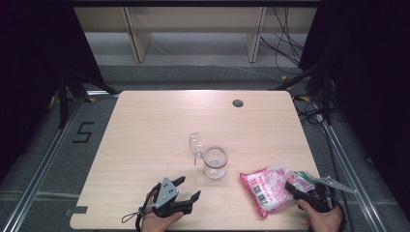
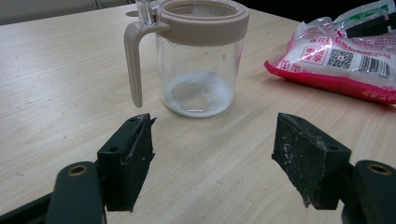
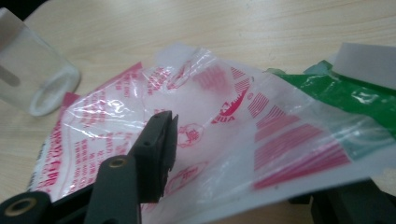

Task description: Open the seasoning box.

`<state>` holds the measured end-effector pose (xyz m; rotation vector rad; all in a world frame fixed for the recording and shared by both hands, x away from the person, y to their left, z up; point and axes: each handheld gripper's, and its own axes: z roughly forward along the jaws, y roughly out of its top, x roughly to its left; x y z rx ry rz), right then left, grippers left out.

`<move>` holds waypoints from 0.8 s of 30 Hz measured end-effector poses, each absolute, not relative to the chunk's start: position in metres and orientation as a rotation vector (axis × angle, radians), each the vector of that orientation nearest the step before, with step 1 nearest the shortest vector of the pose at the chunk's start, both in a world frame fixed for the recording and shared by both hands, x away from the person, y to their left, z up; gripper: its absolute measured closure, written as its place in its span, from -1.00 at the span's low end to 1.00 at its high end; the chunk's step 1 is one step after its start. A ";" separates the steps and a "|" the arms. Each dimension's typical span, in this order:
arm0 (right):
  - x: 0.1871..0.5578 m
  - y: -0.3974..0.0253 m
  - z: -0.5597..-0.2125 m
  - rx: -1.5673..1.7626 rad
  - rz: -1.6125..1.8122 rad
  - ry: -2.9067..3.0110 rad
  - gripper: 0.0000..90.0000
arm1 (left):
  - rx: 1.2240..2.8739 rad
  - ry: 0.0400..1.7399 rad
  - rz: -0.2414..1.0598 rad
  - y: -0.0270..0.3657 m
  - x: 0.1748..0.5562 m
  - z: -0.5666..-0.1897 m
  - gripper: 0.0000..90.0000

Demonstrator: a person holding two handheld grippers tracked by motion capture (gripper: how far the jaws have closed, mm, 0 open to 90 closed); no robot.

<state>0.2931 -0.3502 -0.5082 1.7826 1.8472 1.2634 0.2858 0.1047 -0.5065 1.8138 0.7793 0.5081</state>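
Work in hand appears to be filling the glass jar (image 1: 214,163) from the pink-and-white bag (image 1: 271,187). The jar stands upright near the middle of the table (image 1: 145,135), its hinged lid (image 1: 195,144) tipped open on the far-left side. Through the wall in the left gripper view, a thin layer of white granules covers the jar bottom (image 2: 198,95); most of the volume is unfilled. Judgement: pouring is largely still to do.

The bag lies flat on the table to the right of the jar, near it but apart, with a green-printed end pointing away from the jar.

Left gripper (image 1: 186,191): jaws spread wide, holding nothing, hovering just on the near side of the jar and aimed at it; the jar handle (image 2: 133,65) sits beyond the left jaw.

Right gripper (image 1: 296,191): positioned at the bag's edge farthest from the jar. One jaw lies on top of the plastic and the other shows under the film, so the bag sits between them. Whether the jaws are pressed onto it I cannot tell.
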 end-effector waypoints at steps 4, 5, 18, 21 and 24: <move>0.301 -0.348 -0.511 1.797 1.296 1.841 0.34 | 1.816 0.778 0.508 0.105 0.286 -0.507 -0.38; 0.303 -0.348 -0.511 1.786 1.296 1.850 0.38 | 1.814 0.778 0.511 0.105 0.286 -0.507 -0.38; 0.311 -0.344 -0.509 1.638 1.297 1.927 0.98 | 1.800 0.789 0.508 0.106 0.285 -0.507 -0.38; 0.314 -0.343 -0.508 1.565 1.338 1.928 1.00 | 1.789 0.810 0.493 0.104 0.284 -0.508 -0.38; 0.311 -0.339 -0.502 1.583 1.363 1.912 1.00 | 1.800 0.782 0.506 0.105 0.286 -0.507 -0.38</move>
